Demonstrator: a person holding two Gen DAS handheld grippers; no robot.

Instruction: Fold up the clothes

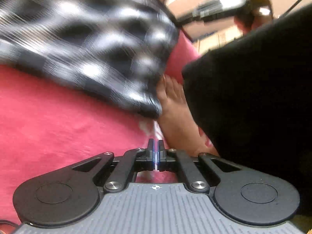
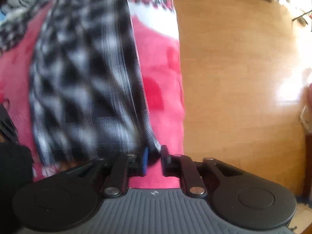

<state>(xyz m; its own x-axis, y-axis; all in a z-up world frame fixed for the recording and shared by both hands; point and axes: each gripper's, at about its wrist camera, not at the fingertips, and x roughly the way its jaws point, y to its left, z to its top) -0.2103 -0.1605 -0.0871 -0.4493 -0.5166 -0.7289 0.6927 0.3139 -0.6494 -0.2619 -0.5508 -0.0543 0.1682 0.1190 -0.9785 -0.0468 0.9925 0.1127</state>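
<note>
Grippers first. Left gripper [image 1: 155,146]: jaws pressed together, only a hairline slit between the pads, nothing clamped in them. It points down at the pink blanket [image 1: 58,120], tips over bare blanket beside a bare foot [image 1: 173,109]. A dark trouser leg [image 1: 253,97] fills the right side of that view.

Right gripper [image 2: 155,152]: jaws partly apart, a clear gap between the blue pad on the left finger and the black finger on the right. The lower corner of the checked shirt [image 2: 83,81] comes down right to the fingertips and seems to sit in the gap. Frame is motion-blurred, so cannot tell whether the pads actually press the cloth or just flank it.

Shirt location: black-and-white check garment lies on the pink blanket [image 2: 161,74]. In the left wrist view it is the checked shirt [image 1: 87,44], spread across the upper left, its near corner touching the foot's toes, well ahead of the left tips. In the right wrist view its long edge runs close to the blanket's edge, next to the wooden floor [image 2: 243,78].
</note>
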